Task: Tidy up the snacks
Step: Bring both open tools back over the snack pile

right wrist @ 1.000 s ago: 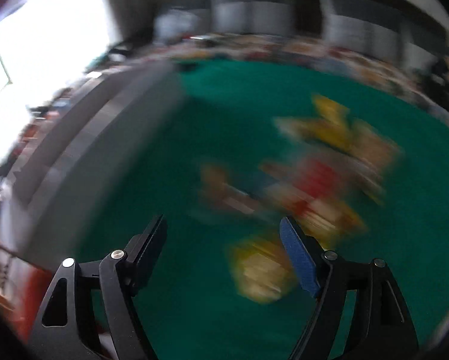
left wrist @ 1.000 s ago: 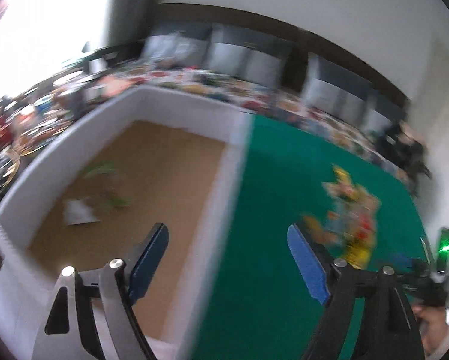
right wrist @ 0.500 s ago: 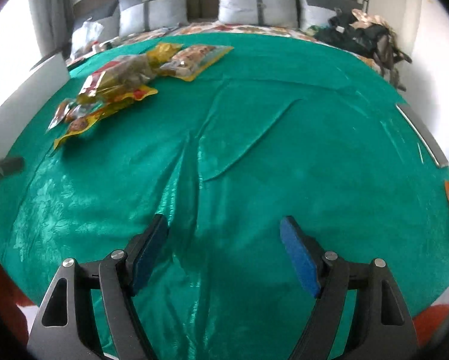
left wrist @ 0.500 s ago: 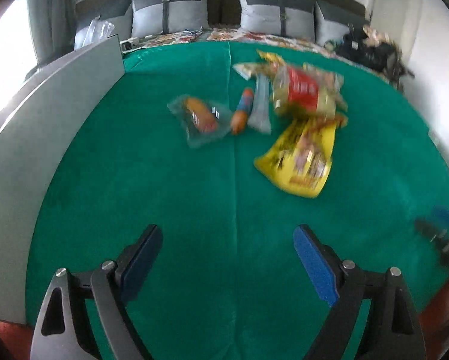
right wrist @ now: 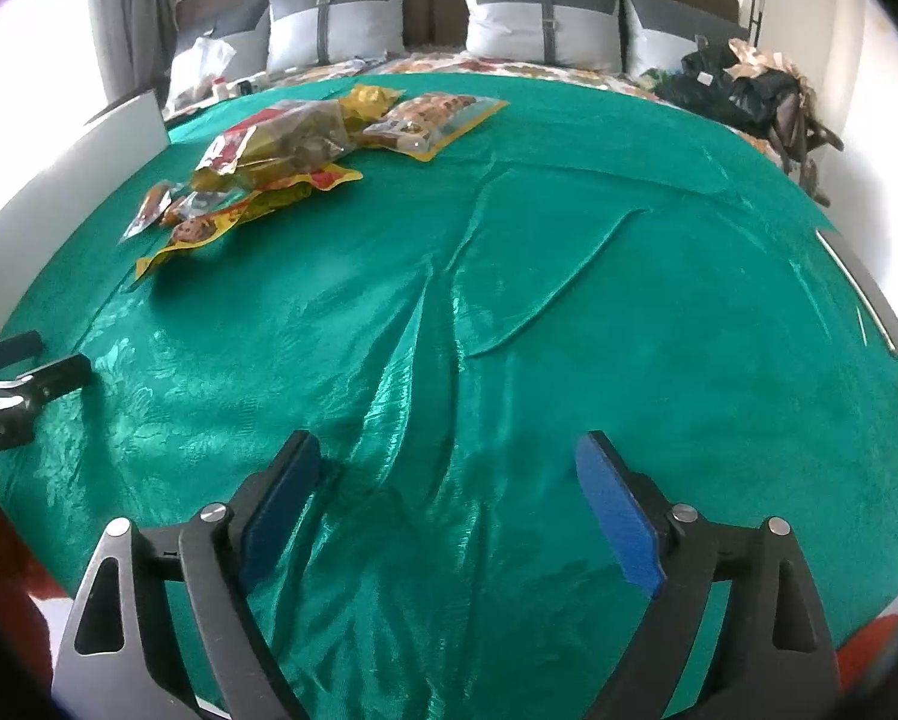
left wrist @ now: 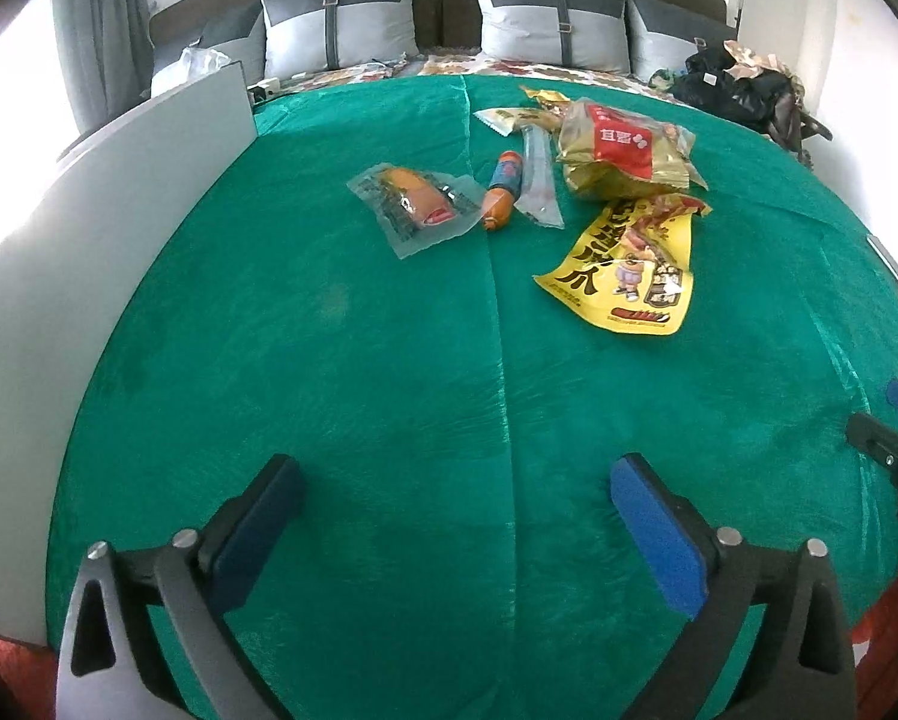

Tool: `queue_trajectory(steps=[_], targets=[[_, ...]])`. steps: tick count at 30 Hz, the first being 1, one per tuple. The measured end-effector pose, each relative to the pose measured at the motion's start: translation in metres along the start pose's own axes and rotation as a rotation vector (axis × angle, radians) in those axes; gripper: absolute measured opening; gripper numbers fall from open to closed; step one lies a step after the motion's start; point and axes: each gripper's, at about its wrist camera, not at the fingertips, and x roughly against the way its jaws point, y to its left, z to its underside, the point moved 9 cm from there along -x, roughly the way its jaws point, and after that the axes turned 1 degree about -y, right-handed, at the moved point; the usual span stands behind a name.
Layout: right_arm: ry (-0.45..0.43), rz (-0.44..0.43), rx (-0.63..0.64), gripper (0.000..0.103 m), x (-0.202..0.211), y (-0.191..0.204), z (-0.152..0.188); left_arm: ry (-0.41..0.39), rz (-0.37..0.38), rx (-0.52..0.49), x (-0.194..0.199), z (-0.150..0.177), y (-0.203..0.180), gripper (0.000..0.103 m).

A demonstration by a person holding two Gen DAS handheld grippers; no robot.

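Snacks lie in a loose cluster on the green cloth (left wrist: 389, 360), well ahead of the left gripper (left wrist: 449, 516): a yellow packet (left wrist: 629, 264) nearest it, a gold-and-red bag (left wrist: 623, 150) behind that packet, and a clear-wrapped sausage (left wrist: 416, 201) left of the packet. The right gripper (right wrist: 449, 492) hovers over bare cloth, the yellow packet far to its left. Both grippers stand spread wide, holding nothing.

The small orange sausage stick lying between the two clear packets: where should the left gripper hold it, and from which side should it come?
Probably grip the orange sausage stick across its middle, coming from above with the fingers closing on its long sides. It lies flat on the green cloth, is narrow and rounded, and has a clear packet and a clear sleeve close on either side. The left gripper is open.
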Motion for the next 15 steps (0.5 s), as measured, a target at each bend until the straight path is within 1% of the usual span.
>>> queue_trajectory(steps=[4, 15], targets=[[-0.009, 0.001, 0.003, 0.093, -0.0006, 0.0011, 0.0002, 0.003, 0.0, -0.001, -0.0012, 0.0, 0.0014, 0.103], [-0.014, 0.002, 0.003, 0.094, -0.0004, 0.0012, 0.0003, 0.02, 0.0, 0.001, -0.0032, -0.0009, 0.0026, 0.103]])
